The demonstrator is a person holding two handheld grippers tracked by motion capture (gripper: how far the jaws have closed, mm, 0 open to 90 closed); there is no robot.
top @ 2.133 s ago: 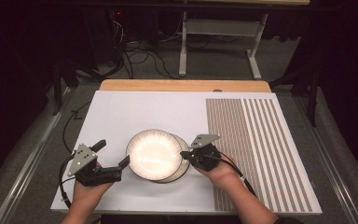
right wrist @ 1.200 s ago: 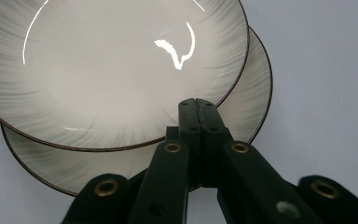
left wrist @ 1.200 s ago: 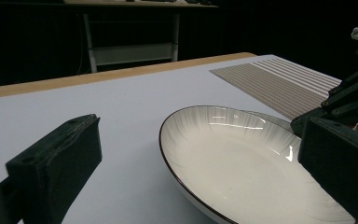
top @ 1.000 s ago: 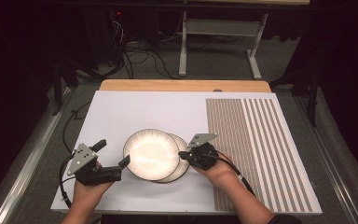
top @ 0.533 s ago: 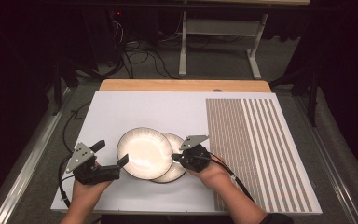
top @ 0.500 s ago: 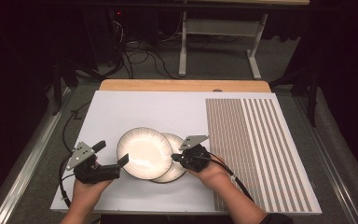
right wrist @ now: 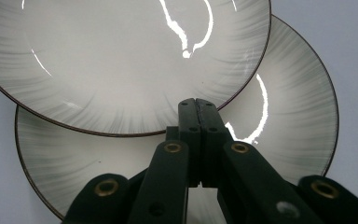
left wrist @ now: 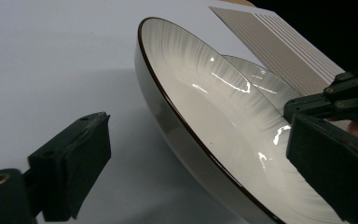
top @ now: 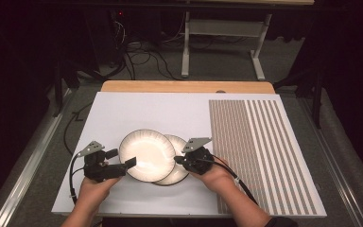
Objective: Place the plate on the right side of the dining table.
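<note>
**Spotter:** Dark floor and loose cables ring your table [top: 123, 101]; its white sheet carries a striped mat [top: 260, 151] on your right. Both plates sit near your edge, between your hands.

**Checker:** And how do the plates lie?

**Spotter:** Your upper plate [top: 147, 155] is slid leftward across the lower plate [top: 177, 171], overlapping it and, in the left gripper view, tipped up on its left side. I'd judge you are peeling the stack apart, so the offset gives each tool its own rim to work.

**Checker:** Your right gripper?

**Spotter:** Your right gripper [top: 179, 160] has its jaws pressed together. In the right gripper view the closed tips meet the upper plate's rim, over the lower plate; whether they nip that rim or merely push against it, I cannot tell.

**Checker:** And your left?

**Spotter:** Your left gripper [top: 131, 161] stands spread, though its jaws have just been narrowing. The raised rim runs between the pads, one pad [left wrist: 81, 161] outside on the table side, the other over the bowl, neither pressing yet. That straddle looks like your set-up for a pinch on the lifted edge.
</note>
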